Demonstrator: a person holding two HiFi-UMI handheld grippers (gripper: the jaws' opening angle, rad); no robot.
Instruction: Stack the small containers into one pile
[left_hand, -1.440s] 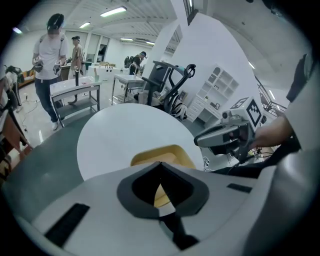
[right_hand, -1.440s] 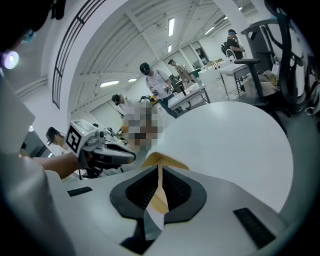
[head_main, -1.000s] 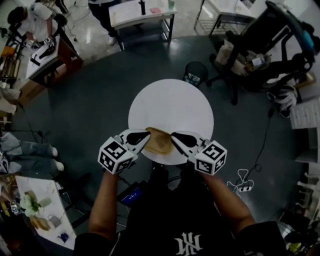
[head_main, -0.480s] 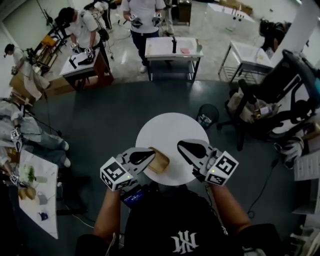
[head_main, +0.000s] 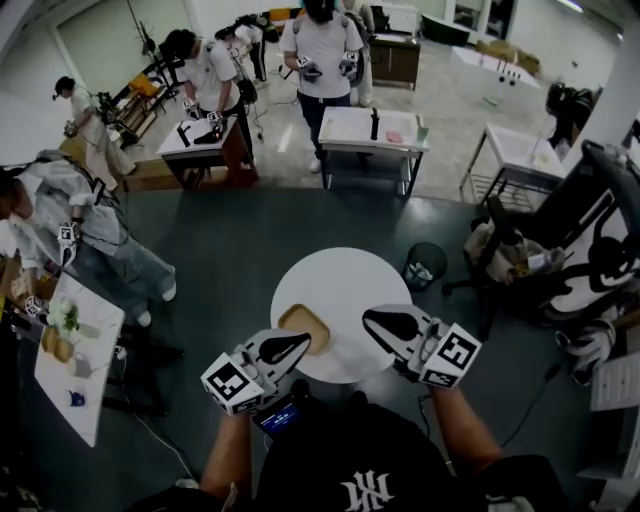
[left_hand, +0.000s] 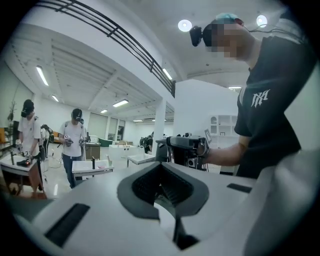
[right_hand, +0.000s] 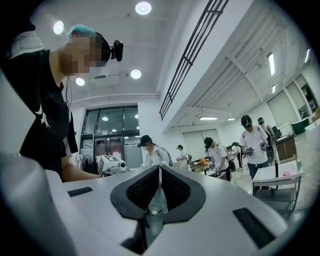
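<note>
Both tongs are closed with nothing between them: the left gripper (head_main: 300, 343) and right gripper (head_main: 372, 318) flank the brown containers (head_main: 305, 328) without touching. These seem nested into one pile on the round table (head_main: 345, 275), near its front edge, so I judge the stacking is done.

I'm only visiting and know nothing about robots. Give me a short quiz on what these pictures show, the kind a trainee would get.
1. True or false: the tan container lies on the round white table.
2. What sits between the fingers of the right gripper? A) a container B) a cloth C) nothing
3. Fill in: in the head view, the gripper whose tip is nearer the tan container is the ____ one.

Key: 1 true. 2 C; its fingers are together and empty. 3 left; the left gripper points at the container's edge.
</note>
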